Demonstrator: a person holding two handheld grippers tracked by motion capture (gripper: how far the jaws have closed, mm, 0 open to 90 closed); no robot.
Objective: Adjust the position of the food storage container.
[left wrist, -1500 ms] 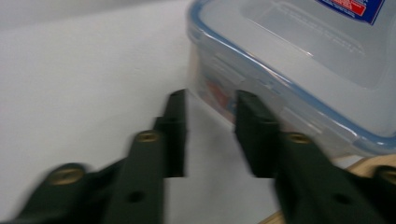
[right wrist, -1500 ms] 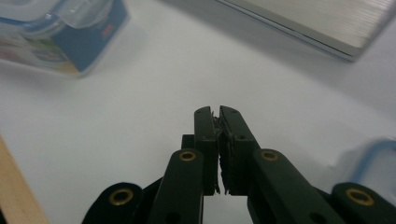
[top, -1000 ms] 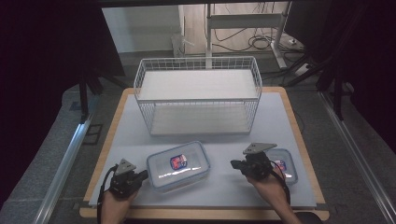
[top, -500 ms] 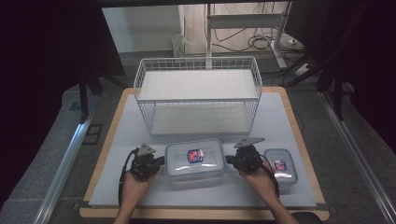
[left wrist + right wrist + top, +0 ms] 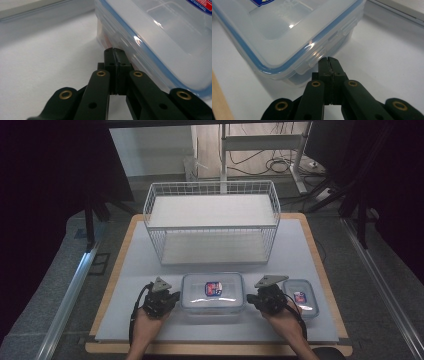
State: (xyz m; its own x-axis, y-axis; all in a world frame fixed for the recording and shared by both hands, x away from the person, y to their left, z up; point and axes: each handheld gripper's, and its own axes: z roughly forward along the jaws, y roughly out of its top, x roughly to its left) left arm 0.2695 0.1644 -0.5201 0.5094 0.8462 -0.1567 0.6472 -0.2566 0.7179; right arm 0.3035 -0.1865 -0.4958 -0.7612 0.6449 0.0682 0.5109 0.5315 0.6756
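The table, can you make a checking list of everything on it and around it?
Surface: pale mat on a wooden board, bare at the front.
Job's things: big lidded box between the grippers; small lidded box to its right; wire basket behind.
Clutter: nothing seen.
Grippers: left gripper and right gripper shut, tips at the big box's ends.
Cables: one trails from each gripper; more lie on the floor behind.
Surroundings: dark stands, metal rails.

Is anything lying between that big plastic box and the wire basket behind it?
Nothing visible. The big box sits between the left tool and right tool, and only bare mat separates it from the wire basket.
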